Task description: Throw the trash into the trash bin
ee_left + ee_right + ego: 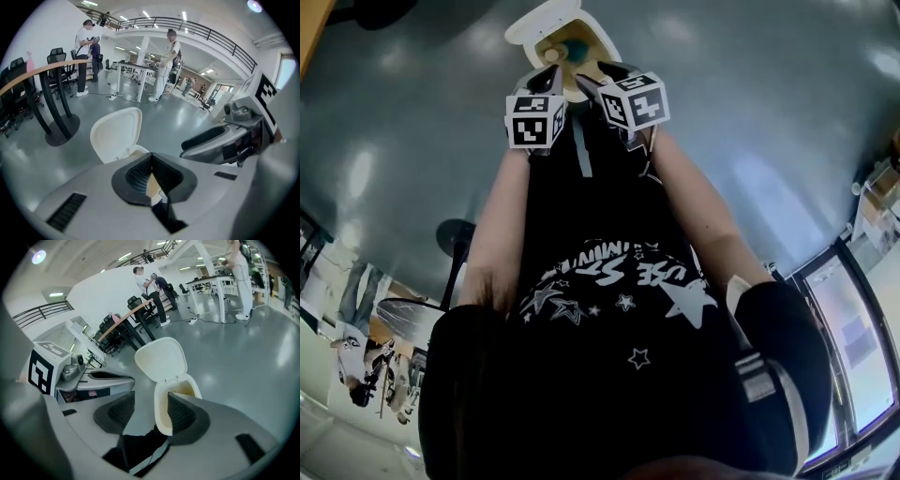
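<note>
A white trash bin [546,33] stands on the grey floor with its lid [161,359] tipped up and its cream inside showing; something teal lies in it in the head view. Both grippers hang side by side above and in front of it, pointing down at it. My left gripper [150,163] has its dark pads meeting at the tips, and I see nothing caught between them. My right gripper [150,405] stands open, and the bin's body [164,416] shows through the gap. No loose trash shows outside the bin.
A tall round-foot table [58,126] stands left of the bin. Desks, office chairs and several standing people are far back in the hall. A glass-door cabinet [853,347] is at the head view's right edge. The person's black shirt fills the lower head view.
</note>
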A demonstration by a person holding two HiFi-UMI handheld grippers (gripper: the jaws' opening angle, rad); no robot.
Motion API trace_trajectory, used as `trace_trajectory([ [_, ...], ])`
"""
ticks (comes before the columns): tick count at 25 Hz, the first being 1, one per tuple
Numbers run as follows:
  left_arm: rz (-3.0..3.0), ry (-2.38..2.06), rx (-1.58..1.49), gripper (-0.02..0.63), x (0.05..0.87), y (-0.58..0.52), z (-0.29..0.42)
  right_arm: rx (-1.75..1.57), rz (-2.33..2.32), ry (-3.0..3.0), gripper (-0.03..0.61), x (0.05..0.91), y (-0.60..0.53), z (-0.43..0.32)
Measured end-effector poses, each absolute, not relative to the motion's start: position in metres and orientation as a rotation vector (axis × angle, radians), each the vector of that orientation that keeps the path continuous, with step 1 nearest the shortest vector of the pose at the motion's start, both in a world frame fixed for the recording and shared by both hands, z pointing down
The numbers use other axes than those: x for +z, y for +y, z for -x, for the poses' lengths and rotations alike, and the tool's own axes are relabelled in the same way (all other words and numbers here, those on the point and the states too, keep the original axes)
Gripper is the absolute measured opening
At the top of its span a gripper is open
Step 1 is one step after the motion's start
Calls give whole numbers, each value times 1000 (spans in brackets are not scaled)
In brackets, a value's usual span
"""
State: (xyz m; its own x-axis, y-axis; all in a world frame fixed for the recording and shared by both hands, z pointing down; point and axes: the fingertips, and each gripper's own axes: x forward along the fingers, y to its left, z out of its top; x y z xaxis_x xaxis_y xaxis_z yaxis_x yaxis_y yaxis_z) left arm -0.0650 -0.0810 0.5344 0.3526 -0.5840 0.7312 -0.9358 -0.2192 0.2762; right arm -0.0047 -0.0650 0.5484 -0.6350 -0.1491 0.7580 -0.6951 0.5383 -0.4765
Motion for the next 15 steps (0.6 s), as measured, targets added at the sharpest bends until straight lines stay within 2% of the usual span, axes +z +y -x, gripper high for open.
trace_trajectory([
  [4,-1968,-1350,598,11,503,-85,51,992,-729,-2162,157,519,-82,-9],
  [8,-1984,-1402,552,11,473,-83,39,904,-756,-2192,41,497,-92,-28],
  [11,-1980,-1442,534,11,462,-78,37,869,-723,-2228,6,490,-97,-35],
  [15,-1926,-1508,480,11,454,-70,44,870,-670,-2300,6,496,-101,-38],
])
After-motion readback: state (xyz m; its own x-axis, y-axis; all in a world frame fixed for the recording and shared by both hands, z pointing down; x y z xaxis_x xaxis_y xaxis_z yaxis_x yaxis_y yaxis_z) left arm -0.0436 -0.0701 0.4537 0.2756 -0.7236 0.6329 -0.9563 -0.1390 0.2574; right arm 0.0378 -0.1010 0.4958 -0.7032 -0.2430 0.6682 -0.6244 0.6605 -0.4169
